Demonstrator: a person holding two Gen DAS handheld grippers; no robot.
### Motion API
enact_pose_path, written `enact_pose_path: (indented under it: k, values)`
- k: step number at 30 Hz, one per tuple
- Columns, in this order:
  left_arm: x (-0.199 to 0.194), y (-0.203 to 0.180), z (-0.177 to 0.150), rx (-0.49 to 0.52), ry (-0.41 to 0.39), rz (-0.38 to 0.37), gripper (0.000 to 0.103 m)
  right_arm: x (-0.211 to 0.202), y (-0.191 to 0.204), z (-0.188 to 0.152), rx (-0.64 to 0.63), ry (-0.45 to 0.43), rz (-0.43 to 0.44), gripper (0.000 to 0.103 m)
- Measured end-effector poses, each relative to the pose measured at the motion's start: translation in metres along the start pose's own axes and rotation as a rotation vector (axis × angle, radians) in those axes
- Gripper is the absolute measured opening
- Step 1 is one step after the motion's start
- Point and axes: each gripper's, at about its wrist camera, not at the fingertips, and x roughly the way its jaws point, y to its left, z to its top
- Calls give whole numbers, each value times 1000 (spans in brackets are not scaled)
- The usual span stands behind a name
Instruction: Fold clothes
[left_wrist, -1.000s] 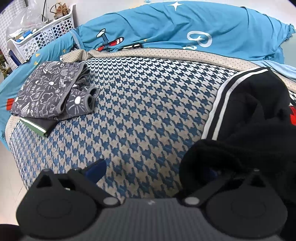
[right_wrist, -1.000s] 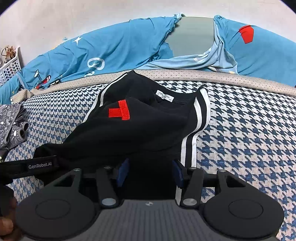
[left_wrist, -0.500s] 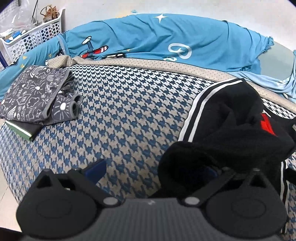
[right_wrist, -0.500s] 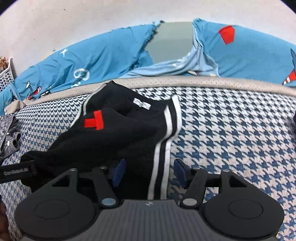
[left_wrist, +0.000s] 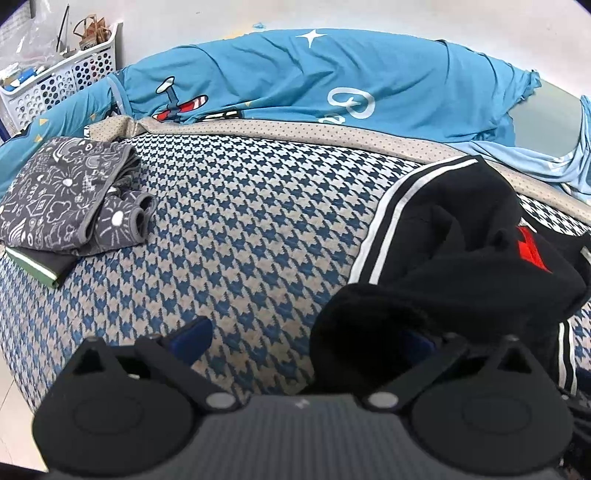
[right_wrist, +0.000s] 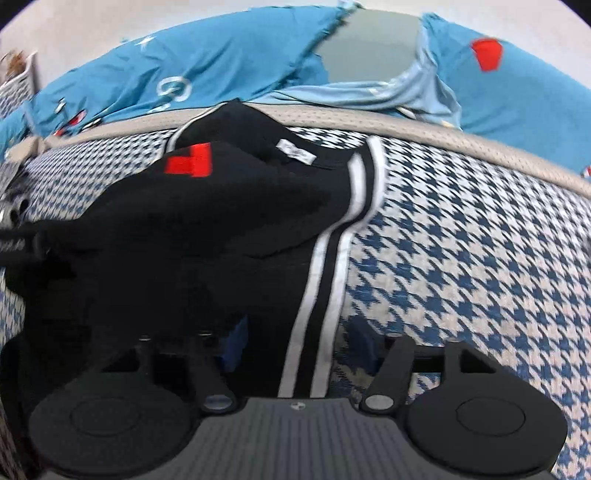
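While the white basket (left_wrist: 62, 88) holds clutter, black garment (left_wrist: 461, 258) lies bunched

Little can be read here. The blue bedsheet (left_wrist: 332, 85) at the far side carries white printed lettering beside a white star, seemingly a curly "Q", but its folds hide the rest. The small white label (right_wrist: 295, 151) on the black garment (right_wrist: 221, 221) has print too blurred to read. A strap at the left edge bears blurred lettering.
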Motion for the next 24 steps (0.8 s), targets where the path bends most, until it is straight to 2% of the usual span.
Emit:
enact_pose_path:
  k: [1,2,4,7,9,12,18,21,24]
  values:
    - [0,-1,0,3,-1,-2,103,0,3,-2,-18,-11,-1,36]
    - [0,-2,-1,7,-2,-5,103,-1,4,-2,-25,-19,3,33]
    - [0,-5,-1,14,-3,-11,103,-1,6,-4,-39,-32,18,16]
    - [1,-10,-1,28,1,-35,103,-4,5,-4,-22,-43,32,10]
    - [0,-13,-1,35,3,-72,103,-8,-3,-2,17,-60,27,9]
    - [-5,-17,-2,56,-3,-163,103,-19,-20,5,61,-144,-44,9]
    - [-13,-37,-12,150,53,-452,103,-37,-58,14,131,-262,-203,9]
    - [-25,-50,-20,230,25,-536,103,-39,-71,18,140,-290,-257,9]
    - [-35,-55,-23,255,11,-633,103,-40,-84,22,148,-317,-310,9]
